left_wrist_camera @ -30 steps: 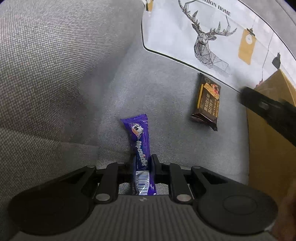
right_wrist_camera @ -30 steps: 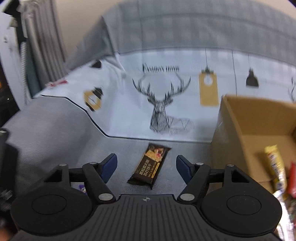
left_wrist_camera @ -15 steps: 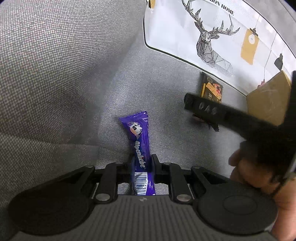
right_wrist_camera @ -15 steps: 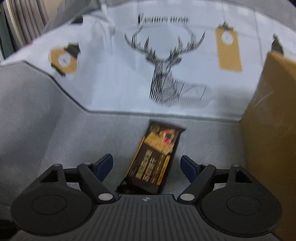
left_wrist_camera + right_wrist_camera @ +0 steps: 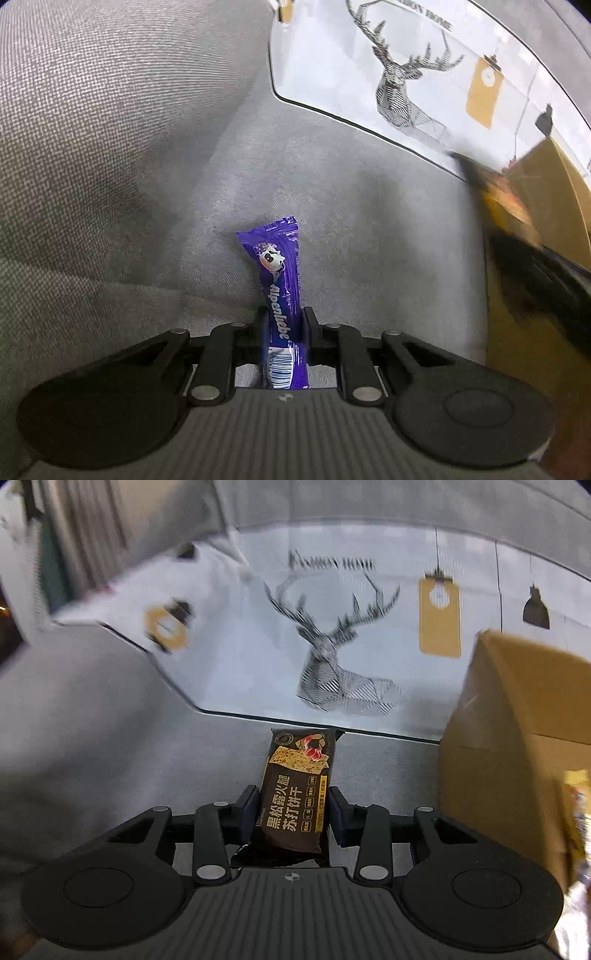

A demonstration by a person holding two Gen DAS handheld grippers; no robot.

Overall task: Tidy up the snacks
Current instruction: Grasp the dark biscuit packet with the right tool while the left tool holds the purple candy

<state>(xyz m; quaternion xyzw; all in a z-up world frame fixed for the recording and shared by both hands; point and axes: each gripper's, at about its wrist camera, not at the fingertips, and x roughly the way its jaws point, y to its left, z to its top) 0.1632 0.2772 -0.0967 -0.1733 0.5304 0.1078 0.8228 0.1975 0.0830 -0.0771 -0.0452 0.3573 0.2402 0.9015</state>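
Observation:
My left gripper is shut on a purple Alpenliebe candy stick, which points forward over the grey sofa seat. My right gripper is shut on a dark brown cracker packet and holds it above the seat. In the left wrist view the right gripper with its packet shows blurred at the right edge, by the cardboard box.
An open cardboard box stands at the right with a yellow snack inside. A white cushion with a deer print lies behind. The grey sofa backrest rises at the left.
My right gripper closed on the brown cracker packet and lifted it off the seat toward the box. My left gripper stays shut on the purple candy stick.

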